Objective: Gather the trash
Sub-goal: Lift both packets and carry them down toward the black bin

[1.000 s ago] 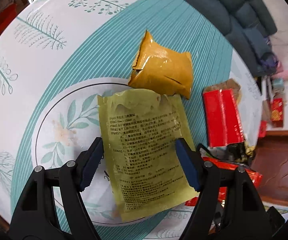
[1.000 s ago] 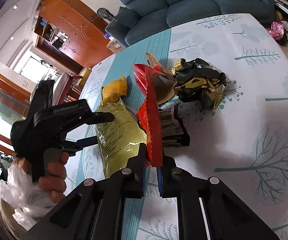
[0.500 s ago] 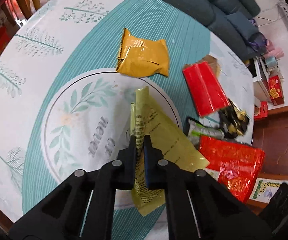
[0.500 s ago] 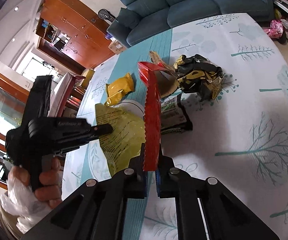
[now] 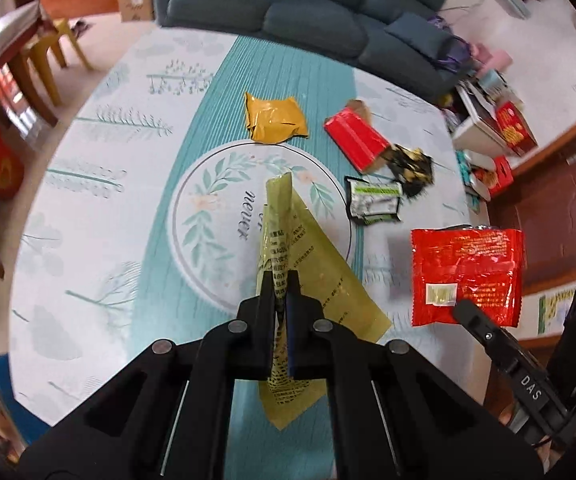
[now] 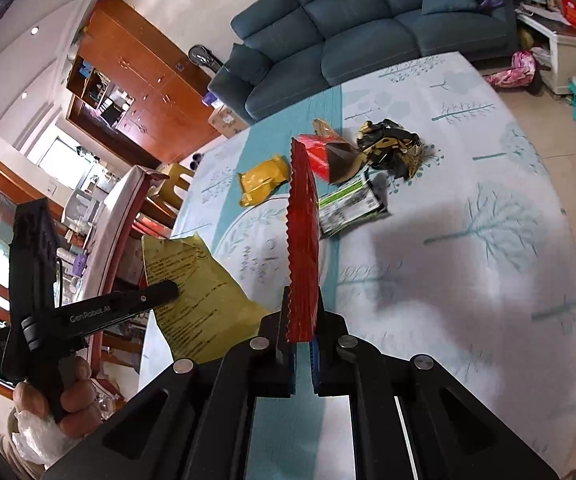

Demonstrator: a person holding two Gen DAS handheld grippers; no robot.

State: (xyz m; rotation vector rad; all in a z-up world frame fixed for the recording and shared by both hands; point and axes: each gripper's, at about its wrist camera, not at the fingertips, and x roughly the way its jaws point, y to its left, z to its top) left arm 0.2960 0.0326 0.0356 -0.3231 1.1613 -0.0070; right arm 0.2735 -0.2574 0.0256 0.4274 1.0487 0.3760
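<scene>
Left tool (image 5: 281, 288) clamps the olive-yellow printed flat sachet (image 5: 288, 248), pointing away; right tool (image 6: 301, 320) clamps the red crinkled foil wrapper (image 6: 303, 248) edge-on, above the bench (image 6: 468, 240).

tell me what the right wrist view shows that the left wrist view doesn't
Only the right wrist view shows the person's hand gripping the left tool, and the wooden cabinet.

Only the left wrist view shows the flat face of the red packet in the right claw; the right wrist view has it edge-on.

Both show the yellow-green sachet pinched in the left claw, the orange packet, the black-and-gold wrapper, the green-and-white packet, the sofa and the tablecloth.
</scene>
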